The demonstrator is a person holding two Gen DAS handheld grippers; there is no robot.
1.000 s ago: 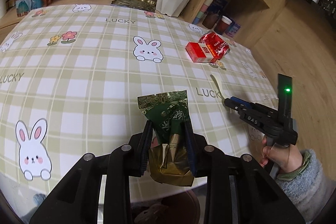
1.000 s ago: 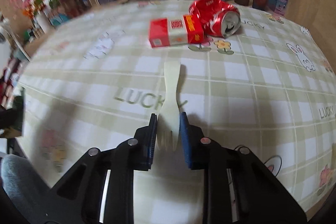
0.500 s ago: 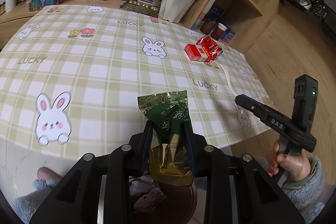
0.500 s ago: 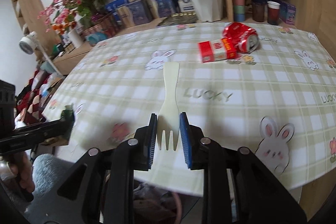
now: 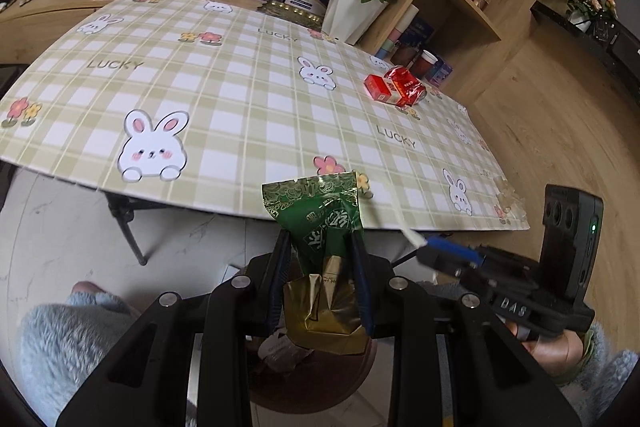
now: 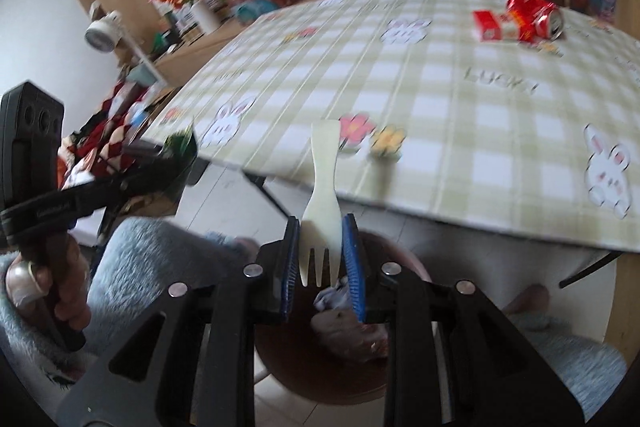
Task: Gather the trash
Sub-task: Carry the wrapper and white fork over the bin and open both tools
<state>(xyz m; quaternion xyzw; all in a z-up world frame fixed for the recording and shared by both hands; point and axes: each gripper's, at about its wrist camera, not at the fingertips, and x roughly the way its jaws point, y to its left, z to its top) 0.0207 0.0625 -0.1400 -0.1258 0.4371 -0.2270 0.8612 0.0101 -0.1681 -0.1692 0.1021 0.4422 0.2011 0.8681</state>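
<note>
Green-and-gold wrapper (image 5: 325, 223), crumpled, clamped in left gripper (image 5: 320, 279) above brown bin (image 5: 312, 383). Pale plastic fork (image 6: 322, 203), prongs nearest, clamped in right gripper (image 6: 322, 267). Crushed red can (image 6: 534, 15) at one o'clock on table (image 6: 440, 99); open end seen only from right wrist.

The checked cloth (image 5: 248, 95) covering the surface bears the word "LUCKY" printed several times among its rabbits and flowers. The right gripper (image 5: 424, 251), seen from the left wrist view, carries raised letters "DAS". The green packet (image 5: 324, 215) shows pale characters, seemingly Chinese, too distorted to read.
</note>
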